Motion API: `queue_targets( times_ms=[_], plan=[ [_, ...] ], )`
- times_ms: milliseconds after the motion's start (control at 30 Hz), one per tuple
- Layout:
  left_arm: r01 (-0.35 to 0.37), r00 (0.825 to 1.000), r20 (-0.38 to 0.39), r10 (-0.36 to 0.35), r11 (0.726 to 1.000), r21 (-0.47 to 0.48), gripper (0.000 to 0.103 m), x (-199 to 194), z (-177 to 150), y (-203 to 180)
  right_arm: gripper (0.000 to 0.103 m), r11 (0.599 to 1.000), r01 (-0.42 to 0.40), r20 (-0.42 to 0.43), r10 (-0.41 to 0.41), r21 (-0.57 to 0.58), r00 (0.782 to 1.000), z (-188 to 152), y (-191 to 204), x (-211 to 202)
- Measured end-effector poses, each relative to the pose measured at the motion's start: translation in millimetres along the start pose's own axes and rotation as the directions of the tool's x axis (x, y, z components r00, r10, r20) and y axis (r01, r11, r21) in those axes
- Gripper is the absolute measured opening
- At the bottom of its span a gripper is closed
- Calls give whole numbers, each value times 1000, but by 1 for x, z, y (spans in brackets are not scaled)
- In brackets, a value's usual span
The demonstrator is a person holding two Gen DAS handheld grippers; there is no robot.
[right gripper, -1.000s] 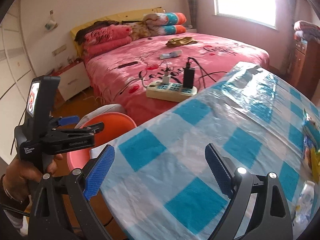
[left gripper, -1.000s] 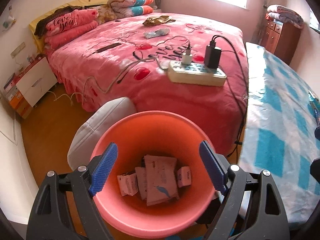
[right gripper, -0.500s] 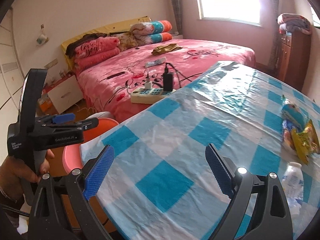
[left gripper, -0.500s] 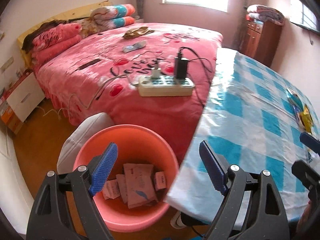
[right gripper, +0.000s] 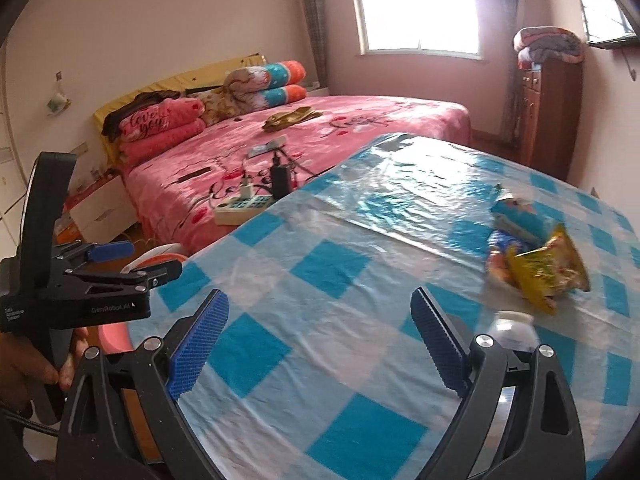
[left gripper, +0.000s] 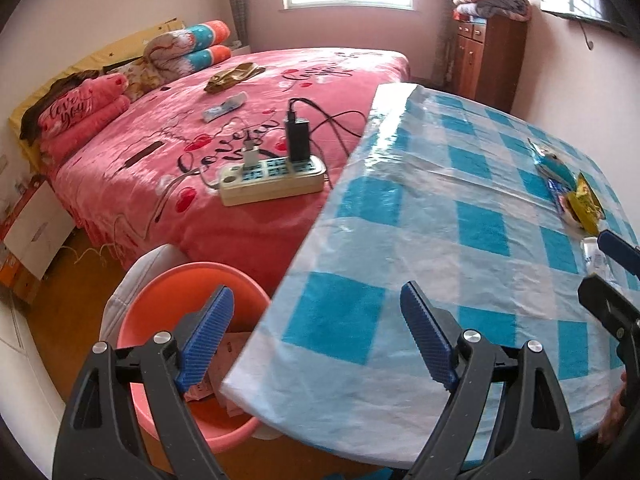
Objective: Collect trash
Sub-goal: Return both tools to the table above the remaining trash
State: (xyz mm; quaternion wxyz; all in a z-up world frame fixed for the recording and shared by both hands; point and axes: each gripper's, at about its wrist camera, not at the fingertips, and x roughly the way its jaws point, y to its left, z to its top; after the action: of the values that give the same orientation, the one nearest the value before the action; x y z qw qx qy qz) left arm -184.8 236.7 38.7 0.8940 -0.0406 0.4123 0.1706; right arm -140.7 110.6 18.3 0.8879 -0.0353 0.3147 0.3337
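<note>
Both grippers stand wide open and empty, held above the near edge of the table (right gripper: 304,280), which wears a blue-and-white checked cloth under clear plastic. Left gripper (left gripper: 316,336): nothing between its blue pads; below and to its left sits the orange bin (left gripper: 160,304), on the floor, tucked partly under the table edge, likely so that trash can be dropped straight off the side. Flat paper packets (left gripper: 236,352) already lie in it, mostly hidden by the cloth's overhang. Right gripper (right gripper: 320,340): jaws likewise spread, pointing across the tabletop. Ahead and to its right lies the remaining trash: a yellow snack wrapper (right gripper: 548,272) lying against a blue wrapper (right gripper: 516,216), touching or overlapping, and, nearer, just beside the right finger, a clear plastic bottle (right gripper: 514,332) with its lower part hidden behind the finger. Judgement: the open jaws suit an approach, not a carry; the bottle looks the closest pick for the right gripper. Wrappers are thin and crumpled, so they will probably need a pinch at a raised fold. A person's hand (right gripper: 28,364) holds the left gripper's handle, seen at the left of the right view. Beyond the table, a pink bed (left gripper: 168,152) carries a power strip (left gripper: 272,178); neither seems part of the job.
</note>
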Motion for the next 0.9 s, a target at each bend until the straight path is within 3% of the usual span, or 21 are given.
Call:
queue_targets(
  times_ms=[900],
  plan=[
    [79,997,-9,-79,986,147,86,-3,14,-103,94,971,210,65,-219,115,974,-10,-100,-38]
  ],
)
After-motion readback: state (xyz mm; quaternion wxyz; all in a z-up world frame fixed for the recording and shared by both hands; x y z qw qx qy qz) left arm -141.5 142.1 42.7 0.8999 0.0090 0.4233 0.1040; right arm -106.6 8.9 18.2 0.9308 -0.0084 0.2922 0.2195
